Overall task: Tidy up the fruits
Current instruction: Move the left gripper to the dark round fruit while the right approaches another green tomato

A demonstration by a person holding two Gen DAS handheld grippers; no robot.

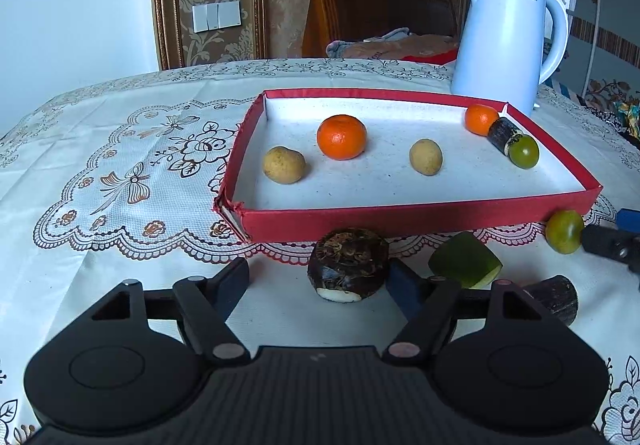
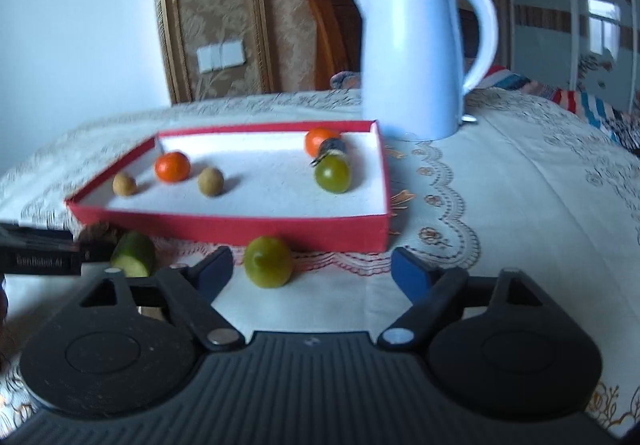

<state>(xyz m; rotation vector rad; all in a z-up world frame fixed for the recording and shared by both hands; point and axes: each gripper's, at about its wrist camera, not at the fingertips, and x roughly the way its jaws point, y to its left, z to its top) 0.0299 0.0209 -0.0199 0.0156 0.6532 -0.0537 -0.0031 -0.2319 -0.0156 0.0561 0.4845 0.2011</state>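
Left wrist view: lace tablecloth (image 1: 120,149), white kettle (image 1: 508,37) upper right. My left gripper (image 1: 320,281) brackets a dark root chunk (image 1: 348,261), apparently unpressed; my right gripper (image 2: 312,269) gapes around a green fruit (image 2: 267,261).

Both wrist views low over table, near, facing wall; share red tray (image 1: 420,223) and kettle (image 2: 416,57).

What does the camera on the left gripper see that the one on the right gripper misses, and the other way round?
Only the left view clearly shows the dark brown hairy root chunk between the left gripper fingers, untouched, and a dark cylindrical stick piece on the cloth. Only the right view shows the striped fabric far right. Both show the red shallow tray holding two orange tangerines, two tan round fruits and a green tomato, the white electric kettle, and a loose green tomato ahead of the open right gripper.
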